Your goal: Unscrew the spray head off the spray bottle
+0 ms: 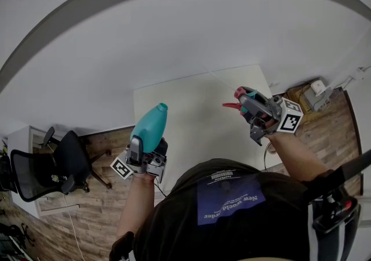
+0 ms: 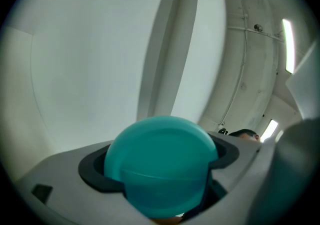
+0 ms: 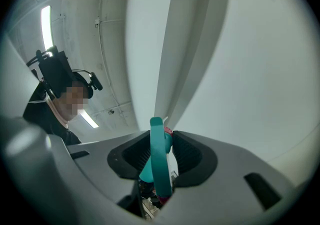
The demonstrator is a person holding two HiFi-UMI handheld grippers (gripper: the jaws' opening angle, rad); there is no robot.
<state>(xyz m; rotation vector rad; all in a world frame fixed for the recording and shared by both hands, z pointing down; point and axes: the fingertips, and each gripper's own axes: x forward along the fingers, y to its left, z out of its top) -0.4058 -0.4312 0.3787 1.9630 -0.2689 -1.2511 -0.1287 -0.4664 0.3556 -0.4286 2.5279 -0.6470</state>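
In the head view my left gripper [image 1: 146, 142] is shut on a teal spray bottle [image 1: 152, 127], held up and tilted with its open neck end away from me. From the left gripper view the bottle's rounded teal body [image 2: 160, 161] fills the space between the dark pads [image 2: 92, 171]. My right gripper [image 1: 248, 106] is shut on the spray head [image 1: 239, 98], held apart from the bottle to its right. Its red trigger [image 1: 231, 105] points left and its thin white dip tube [image 1: 219, 80] trails up and left. A teal part of the spray head [image 3: 159, 161] is pinched between the right pads.
Below both grippers lies a white table [image 1: 191, 138]. A black office chair [image 1: 55, 167] stands on the wooden floor at the left. Boxes and grey gear [image 1: 314, 94] sit on the floor at the right. A person wearing a headset [image 3: 60, 76] shows in the right gripper view.
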